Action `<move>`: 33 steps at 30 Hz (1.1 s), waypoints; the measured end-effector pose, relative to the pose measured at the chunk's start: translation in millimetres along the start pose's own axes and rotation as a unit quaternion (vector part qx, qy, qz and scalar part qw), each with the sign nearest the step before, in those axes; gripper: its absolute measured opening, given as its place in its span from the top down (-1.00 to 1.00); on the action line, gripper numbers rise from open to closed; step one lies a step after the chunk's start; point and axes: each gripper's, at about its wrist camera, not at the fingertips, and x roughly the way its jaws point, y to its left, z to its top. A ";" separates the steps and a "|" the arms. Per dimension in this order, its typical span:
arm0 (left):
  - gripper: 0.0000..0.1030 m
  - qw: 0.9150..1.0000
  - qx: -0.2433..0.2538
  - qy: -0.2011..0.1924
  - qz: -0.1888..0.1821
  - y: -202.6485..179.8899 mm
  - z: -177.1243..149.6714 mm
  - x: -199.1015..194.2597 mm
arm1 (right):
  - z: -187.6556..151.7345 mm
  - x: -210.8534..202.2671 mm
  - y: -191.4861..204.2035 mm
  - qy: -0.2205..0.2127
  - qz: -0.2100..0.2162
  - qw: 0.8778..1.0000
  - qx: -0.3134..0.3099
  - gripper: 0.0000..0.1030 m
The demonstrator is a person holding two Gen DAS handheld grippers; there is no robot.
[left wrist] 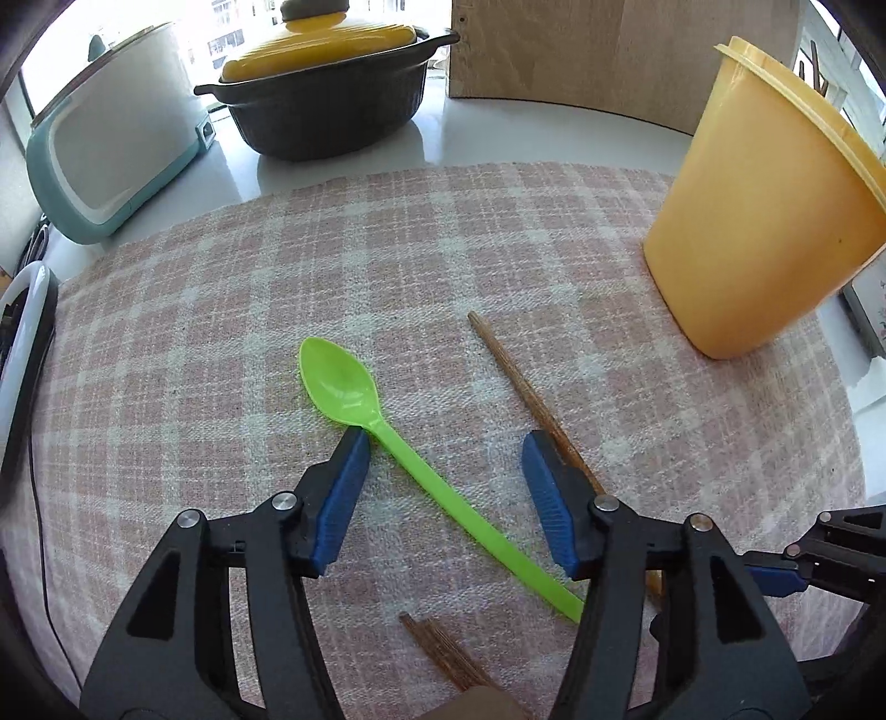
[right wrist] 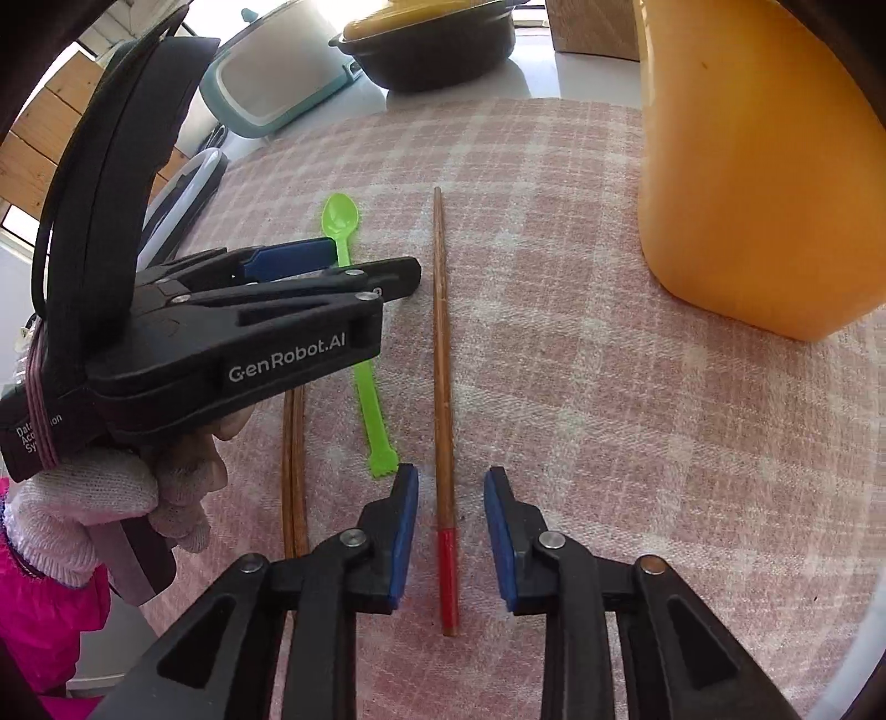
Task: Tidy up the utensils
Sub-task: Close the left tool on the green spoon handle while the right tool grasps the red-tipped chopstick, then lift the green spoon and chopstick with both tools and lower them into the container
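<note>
A green plastic spoon [left wrist: 387,437] lies on the pink plaid cloth [left wrist: 277,266], its handle running between the fingers of my open left gripper [left wrist: 443,459]. A wooden chopstick with a red end [right wrist: 443,387] lies beside it, between the fingers of my open right gripper [right wrist: 451,498]. It also shows in the left wrist view [left wrist: 515,376]. Two more wooden chopsticks [right wrist: 293,471] lie together to the left, under the left gripper [right wrist: 332,277]. A tall yellow container [left wrist: 764,221] stands at the right on the cloth, with sticks showing above its rim.
A black pot with a yellow lid [left wrist: 326,94] and a teal-and-white cooker [left wrist: 111,144] stand at the back left on the white counter. A wooden board [left wrist: 609,50] stands behind. A white-rimmed black device [left wrist: 22,360] lies at the left edge.
</note>
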 end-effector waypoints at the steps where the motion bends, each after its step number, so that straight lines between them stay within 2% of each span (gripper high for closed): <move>1: -0.12 1.000 0.006 -0.005 0.002 -2.4 -0.8 0.3 | 0.3 -2.1 -1.9 -0.003 -0.003 1.000 0.001 0.35; 4: -0.01 1.000 0.010 -0.011 0.000 -2.7 -1.4 -0.5 | 2.9 -7.2 -6.2 -0.011 -0.013 1.000 -0.005 0.35; 6: 0.31 1.000 0.014 -0.015 -0.003 1.4 -4.8 -7.7 | 5.6 -9.8 -6.9 -0.015 -0.018 1.000 -0.011 0.35; 8: 0.50 1.000 0.020 -0.014 -0.009 1.8 -5.8 -9.4 | 10.3 -9.5 -5.3 -0.018 -0.023 0.999 -0.017 0.35; 12: 0.76 0.999 0.030 -0.012 -0.021 5.8 -9.4 -12.8 | 25.5 -2.1 2.1 -0.017 -0.031 0.999 -0.032 0.35; 17: 0.89 0.998 0.023 0.000 -0.057 23.4 -13.7 -15.5 | 46.5 14.5 11.0 -0.010 -0.044 0.998 -0.042 0.35; 24: 0.90 0.997 0.016 0.017 -0.079 37.9 -14.4 -18.2 | 72.1 35.6 37.3 0.006 -0.082 0.993 -0.085 0.35; 27: 0.91 0.996 -0.006 0.021 -0.092 46.5 -14.4 -19.2 | 77.9 39.8 45.4 0.016 -0.104 0.989 -0.104 0.34; 30: 0.91 0.994 -0.029 0.023 -0.107 54.8 -15.4 -19.1 | 81.3 42.0 49.5 0.024 -0.122 0.985 -0.119 0.49; 33: 0.91 0.992 -0.042 0.020 -0.113 61.0 -16.6 -20.4 | 84.9 41.2 46.0 0.027 -0.120 0.986 -0.115 0.82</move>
